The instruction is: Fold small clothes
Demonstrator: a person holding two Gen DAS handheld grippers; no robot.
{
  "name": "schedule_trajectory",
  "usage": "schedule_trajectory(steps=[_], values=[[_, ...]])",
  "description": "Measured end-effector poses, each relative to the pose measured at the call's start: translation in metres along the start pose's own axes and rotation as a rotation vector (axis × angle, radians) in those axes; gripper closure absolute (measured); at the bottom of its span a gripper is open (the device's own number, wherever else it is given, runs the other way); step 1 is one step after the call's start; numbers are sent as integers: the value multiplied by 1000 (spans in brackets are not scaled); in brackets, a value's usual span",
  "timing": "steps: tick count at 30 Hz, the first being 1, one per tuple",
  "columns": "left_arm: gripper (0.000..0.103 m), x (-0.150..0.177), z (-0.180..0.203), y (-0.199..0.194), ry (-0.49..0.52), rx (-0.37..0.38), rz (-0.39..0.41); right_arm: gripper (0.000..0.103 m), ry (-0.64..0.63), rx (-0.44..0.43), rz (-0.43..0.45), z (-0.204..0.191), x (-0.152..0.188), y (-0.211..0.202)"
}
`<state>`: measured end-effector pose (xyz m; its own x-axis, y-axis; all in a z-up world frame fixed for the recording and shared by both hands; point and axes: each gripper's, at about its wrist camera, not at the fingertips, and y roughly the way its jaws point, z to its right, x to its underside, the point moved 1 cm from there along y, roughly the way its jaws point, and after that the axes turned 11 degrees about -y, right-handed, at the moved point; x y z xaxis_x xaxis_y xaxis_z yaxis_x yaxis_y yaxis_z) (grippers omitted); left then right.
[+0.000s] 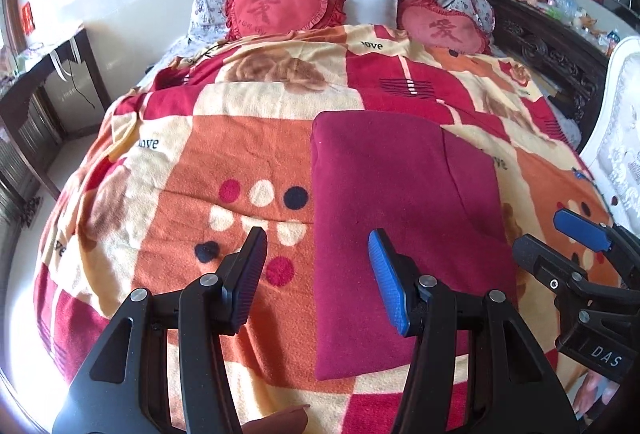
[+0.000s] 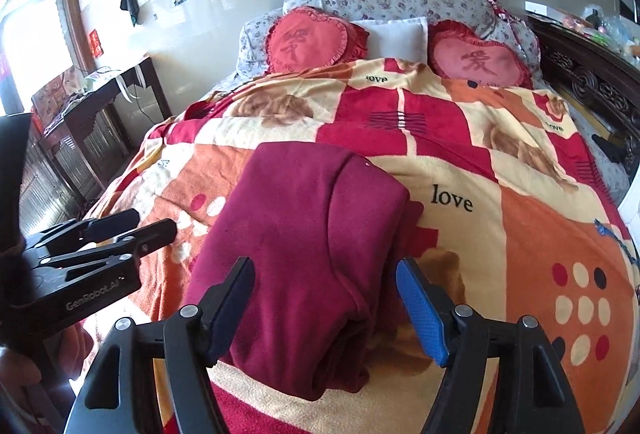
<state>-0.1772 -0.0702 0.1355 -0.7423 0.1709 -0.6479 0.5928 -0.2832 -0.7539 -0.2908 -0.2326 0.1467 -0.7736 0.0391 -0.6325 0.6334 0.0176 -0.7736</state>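
Observation:
A dark red fleece garment lies folded into a long flat rectangle on the patterned blanket; it also shows in the right wrist view. My left gripper is open and empty, just above the garment's near left edge. My right gripper is open and empty, above the garment's near end. The right gripper shows at the right edge of the left wrist view; the left gripper shows at the left of the right wrist view.
Two red heart cushions and a white pillow lie at the bed's head. A dark table stands left of the bed, a carved dark cabinet and a white chair back on the right.

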Motion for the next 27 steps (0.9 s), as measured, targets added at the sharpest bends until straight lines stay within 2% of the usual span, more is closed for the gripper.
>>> schedule_trajectory(steps=[27], values=[[50, 5, 0, 17, 14, -16, -28, 32, 22, -19, -59, 0, 4, 22]])
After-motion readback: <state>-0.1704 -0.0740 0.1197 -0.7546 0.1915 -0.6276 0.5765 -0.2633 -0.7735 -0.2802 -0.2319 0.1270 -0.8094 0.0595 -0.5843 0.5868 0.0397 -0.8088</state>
